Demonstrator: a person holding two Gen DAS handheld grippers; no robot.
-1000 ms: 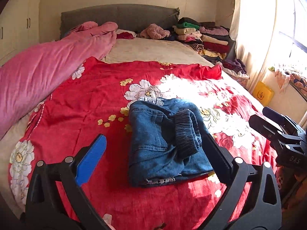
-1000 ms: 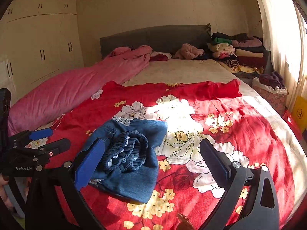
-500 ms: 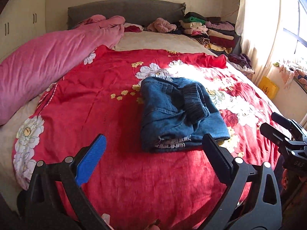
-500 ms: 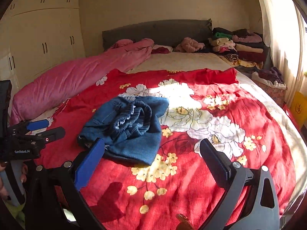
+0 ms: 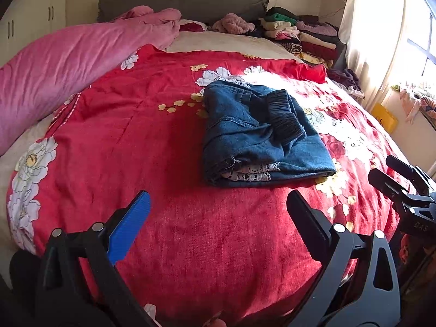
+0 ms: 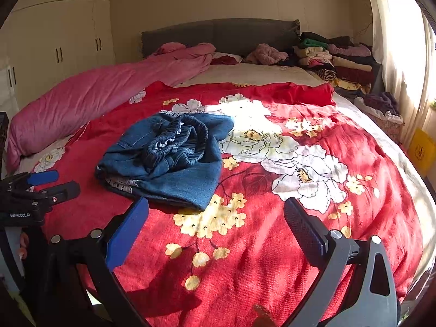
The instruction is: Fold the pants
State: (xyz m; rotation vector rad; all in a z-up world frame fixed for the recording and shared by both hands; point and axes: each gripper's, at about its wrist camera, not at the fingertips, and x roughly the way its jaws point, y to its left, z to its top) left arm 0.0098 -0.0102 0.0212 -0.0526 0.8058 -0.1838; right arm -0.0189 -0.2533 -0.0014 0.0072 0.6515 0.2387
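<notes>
- Denim pants [image 5: 259,133] are lying folded into a compact blue bundle on the red floral bedspread [image 5: 136,141], near the middle of the bed, partly in a patch of sunlight.
- Elastic waistband [image 6: 177,141] is sitting bunched on top of the bundle; pale lace trim [image 5: 250,173] is showing at the folded edge facing the cameras.
- Left gripper [image 5: 218,218] is hovering over the near edge of the bedspread, short of the pants and touching nothing; its two fingers are standing wide apart, the blue pad [image 5: 128,229] on one side, the black one on the other.
- Right gripper [image 6: 216,223] is hovering likewise over the bedspread, to the right of the bundle, with fingers spread wide and nothing between them.
- Each gripper is appearing at the edge of the other's view, both clear of the pants.
- Pink quilt [image 6: 95,98] is lying rolled along the left side of the bed, just beside the bedspread.
- Stacked folded clothes [image 6: 335,57] are sitting at the head of the bed on the right, against the grey headboard [image 6: 218,34].
- Cream wardrobe [image 6: 54,41] is standing beyond the left side of the bed.
</notes>
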